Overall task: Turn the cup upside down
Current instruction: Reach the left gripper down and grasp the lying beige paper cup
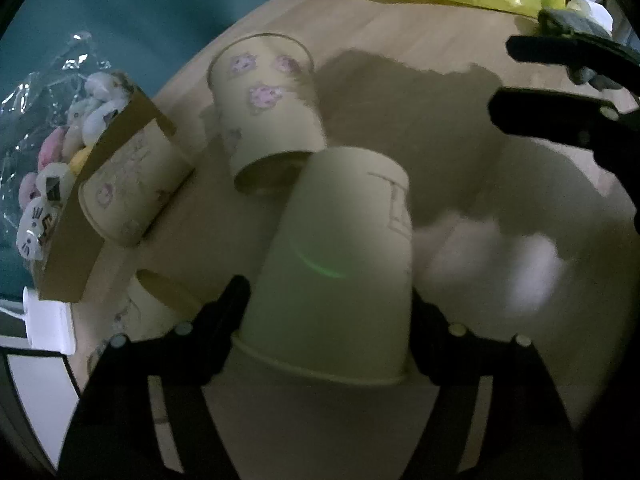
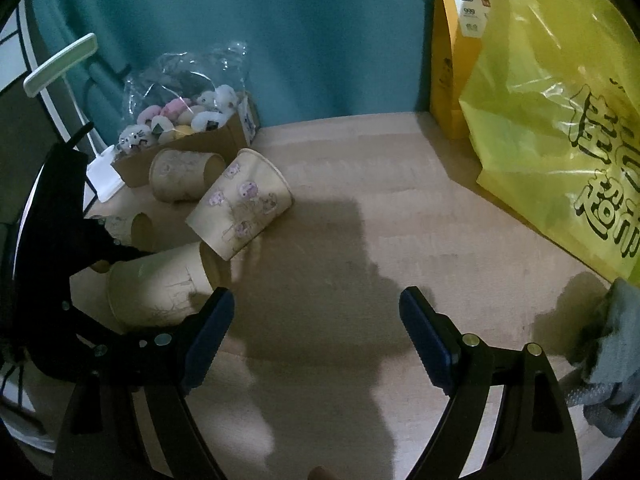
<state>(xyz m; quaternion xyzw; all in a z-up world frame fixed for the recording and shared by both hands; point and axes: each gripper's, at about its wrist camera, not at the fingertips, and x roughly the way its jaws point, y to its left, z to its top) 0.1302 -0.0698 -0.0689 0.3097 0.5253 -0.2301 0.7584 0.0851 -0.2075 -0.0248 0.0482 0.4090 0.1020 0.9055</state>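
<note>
My left gripper (image 1: 332, 300) is shut on a cream paper cup (image 1: 340, 264), gripped near its rim with its base pointing away from the camera. The same cup (image 2: 160, 288) shows at the left of the right wrist view, tilted on its side above the wooden table (image 2: 360, 240), held by the left gripper (image 2: 100, 264). My right gripper (image 2: 316, 308) is open and empty over the table; it also shows in the left wrist view (image 1: 560, 88) at the upper right.
A cup with pink prints (image 2: 240, 208) lies on its side just beyond the held cup. Two more cups (image 2: 180, 176) (image 2: 136, 232) lie near a cardboard box of plush toys (image 2: 184, 128). A yellow plastic bag (image 2: 560, 120) and a grey cloth (image 2: 612, 360) are at the right.
</note>
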